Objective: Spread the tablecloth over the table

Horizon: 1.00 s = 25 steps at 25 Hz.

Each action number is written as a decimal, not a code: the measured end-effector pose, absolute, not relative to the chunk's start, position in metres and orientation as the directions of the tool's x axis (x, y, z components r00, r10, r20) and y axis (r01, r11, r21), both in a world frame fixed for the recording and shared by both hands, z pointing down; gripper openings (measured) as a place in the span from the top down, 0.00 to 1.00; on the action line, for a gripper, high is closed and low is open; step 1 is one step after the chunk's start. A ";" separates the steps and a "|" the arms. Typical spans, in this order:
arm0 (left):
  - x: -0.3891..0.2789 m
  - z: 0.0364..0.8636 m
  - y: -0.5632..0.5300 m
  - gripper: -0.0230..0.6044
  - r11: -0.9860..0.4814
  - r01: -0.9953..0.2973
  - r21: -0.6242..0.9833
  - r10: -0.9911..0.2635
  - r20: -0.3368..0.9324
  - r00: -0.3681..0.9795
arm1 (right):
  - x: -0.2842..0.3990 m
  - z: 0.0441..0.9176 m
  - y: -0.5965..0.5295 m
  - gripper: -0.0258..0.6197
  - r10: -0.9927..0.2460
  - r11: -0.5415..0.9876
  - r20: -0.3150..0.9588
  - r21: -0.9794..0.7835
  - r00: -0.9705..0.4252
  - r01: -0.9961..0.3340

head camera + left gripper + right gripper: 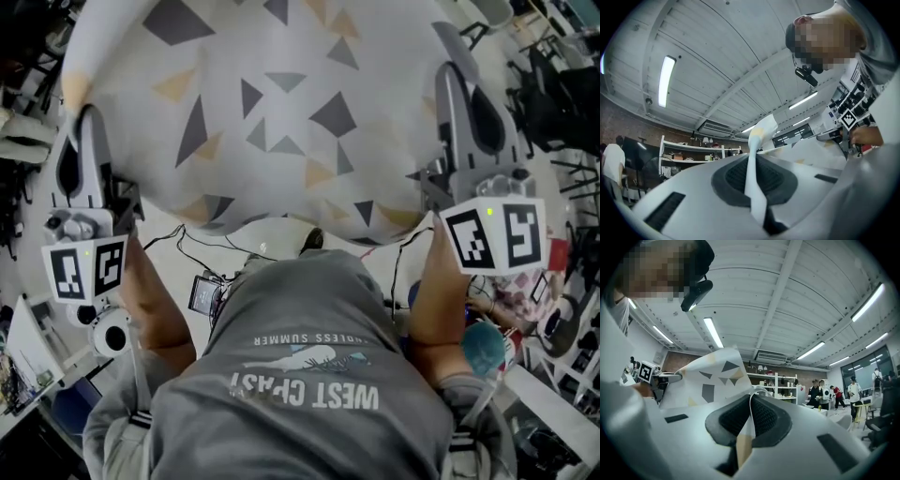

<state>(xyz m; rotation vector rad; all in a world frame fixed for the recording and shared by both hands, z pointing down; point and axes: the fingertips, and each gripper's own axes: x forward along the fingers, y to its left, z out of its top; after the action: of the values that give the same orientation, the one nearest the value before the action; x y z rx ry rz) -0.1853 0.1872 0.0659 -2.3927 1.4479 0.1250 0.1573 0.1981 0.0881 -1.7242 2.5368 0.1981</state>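
Note:
The tablecloth [281,112], white with grey and tan triangles, hangs stretched in the air in front of me and fills the upper head view. My left gripper [87,120] is shut on its left edge, and my right gripper [454,77] is shut on its right edge. In the left gripper view a thin fold of cloth [753,173] runs up between the dark pads of the left gripper [757,190]. The right gripper view shows the right gripper [749,420] pinching the cloth [717,378] the same way. Whatever lies under the cloth is hidden, including the table.
Black cables [202,246] trail on the floor by my feet. Dark office chairs [553,84] stand at the upper right. A white shelf unit [776,383] and a few standing people [820,392] are across the room. Clutter lines both sides.

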 end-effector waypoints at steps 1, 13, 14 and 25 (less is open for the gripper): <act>-0.179 0.067 0.181 0.96 -0.414 -0.877 -0.242 -0.848 -0.248 0.469 | 0.164 0.090 0.189 0.94 -0.917 0.371 -0.129 0.067 -0.377 -0.926; -0.174 0.071 0.167 0.96 -0.395 -0.883 -0.254 -0.868 -0.212 0.449 | 0.171 0.102 0.168 0.94 -0.911 0.394 -0.115 0.035 -0.395 -0.919; -0.174 0.072 0.164 0.96 -0.400 -0.881 -0.251 -0.866 -0.211 0.453 | 0.171 0.103 0.168 0.94 -0.914 0.388 -0.112 0.036 -0.390 -0.921; -0.155 0.083 0.069 0.96 -0.486 -0.846 -0.219 -0.819 -0.223 0.528 | 0.189 0.104 0.105 0.94 -0.949 0.296 -0.096 0.056 -0.300 -0.954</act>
<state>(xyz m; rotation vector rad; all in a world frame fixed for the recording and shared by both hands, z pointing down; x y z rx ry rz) -0.1548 0.0688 0.0829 -2.4709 1.3881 0.1265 0.1894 0.1053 0.1036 -1.8314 2.4923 0.1581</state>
